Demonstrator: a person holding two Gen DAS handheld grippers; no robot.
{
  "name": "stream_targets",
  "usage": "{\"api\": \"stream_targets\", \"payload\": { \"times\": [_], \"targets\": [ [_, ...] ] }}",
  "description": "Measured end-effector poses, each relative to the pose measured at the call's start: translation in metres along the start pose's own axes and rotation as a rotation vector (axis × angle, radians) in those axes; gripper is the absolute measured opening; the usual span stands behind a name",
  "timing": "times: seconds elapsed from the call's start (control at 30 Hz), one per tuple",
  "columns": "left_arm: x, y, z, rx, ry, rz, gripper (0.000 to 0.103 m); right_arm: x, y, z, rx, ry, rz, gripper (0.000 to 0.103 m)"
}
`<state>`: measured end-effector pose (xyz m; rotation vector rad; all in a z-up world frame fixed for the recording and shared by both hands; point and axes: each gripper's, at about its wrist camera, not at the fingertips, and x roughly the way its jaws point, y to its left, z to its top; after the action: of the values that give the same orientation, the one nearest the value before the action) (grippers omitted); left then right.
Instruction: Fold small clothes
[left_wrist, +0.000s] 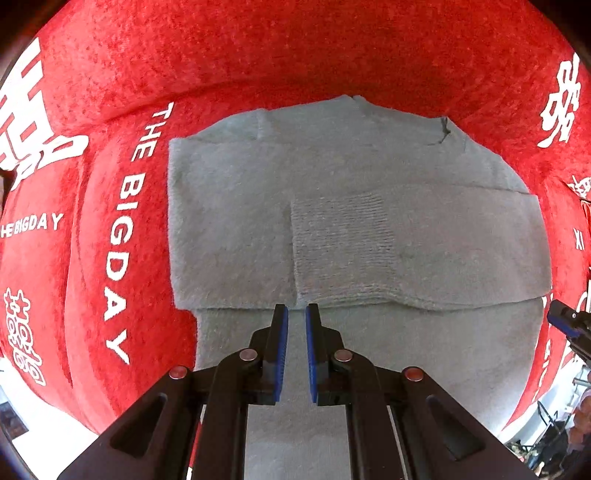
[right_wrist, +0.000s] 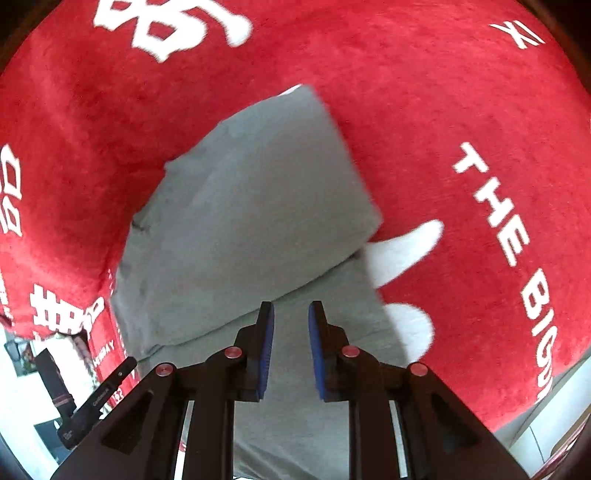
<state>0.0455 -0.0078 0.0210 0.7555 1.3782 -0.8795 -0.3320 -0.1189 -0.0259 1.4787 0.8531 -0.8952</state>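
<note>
Grey sweater (left_wrist: 332, 229) lies on the red cloth (left_wrist: 295, 55), sleeves already folded across; bottom fold left, I'd guess. Left claw (left_wrist: 296, 314) nearly closed and empty, right claw (right_wrist: 291, 310) slightly apart, empty.

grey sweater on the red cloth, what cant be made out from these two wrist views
- Grey sweater, left wrist view: its near end is hidden behind the left gripper.
- Right wrist view: sweater blurred, knit lost; right gripper covers the near end.
- Red cloth: white print cut off by the image edges.
- What lies beneath the cloth: covered.
</note>
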Motion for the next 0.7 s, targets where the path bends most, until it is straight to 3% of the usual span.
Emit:
{"api": "stream_targets", "payload": {
  "times": [0.07,0.2,0.23,0.27,0.3,0.37,0.57,0.7],
  "targets": [
    [0.006,0.0,0.0,-0.008,0.016,0.005,0.011,0.003,0.009,-0.004,-0.025,0.008,0.001,0.042],
    [0.011,0.003,-0.002,-0.01,0.026,0.023,0.011,0.011,0.028,-0.012,-0.093,0.023,0.004,0.044],
    [0.012,0.003,-0.003,-0.013,0.028,0.025,0.026,0.011,0.031,-0.014,-0.104,0.026,0.004,0.044],
    [0.012,0.005,-0.004,-0.018,0.03,0.025,0.049,0.013,0.035,-0.016,-0.119,0.032,0.005,0.045],
    [0.013,0.006,-0.005,-0.03,0.03,0.034,0.102,0.015,0.039,-0.019,-0.132,0.039,0.007,0.046],
    [0.006,0.007,-0.007,-0.034,-0.013,0.055,0.102,0.019,0.044,-0.021,-0.151,0.045,0.009,0.049],
    [0.005,0.003,-0.005,-0.015,-0.011,0.071,0.102,0.025,0.052,-0.028,-0.179,0.068,0.023,0.058],
    [0.007,0.002,-0.006,-0.021,0.0,0.078,0.102,0.025,0.05,-0.031,-0.188,0.085,0.031,0.058]
  ]
}}
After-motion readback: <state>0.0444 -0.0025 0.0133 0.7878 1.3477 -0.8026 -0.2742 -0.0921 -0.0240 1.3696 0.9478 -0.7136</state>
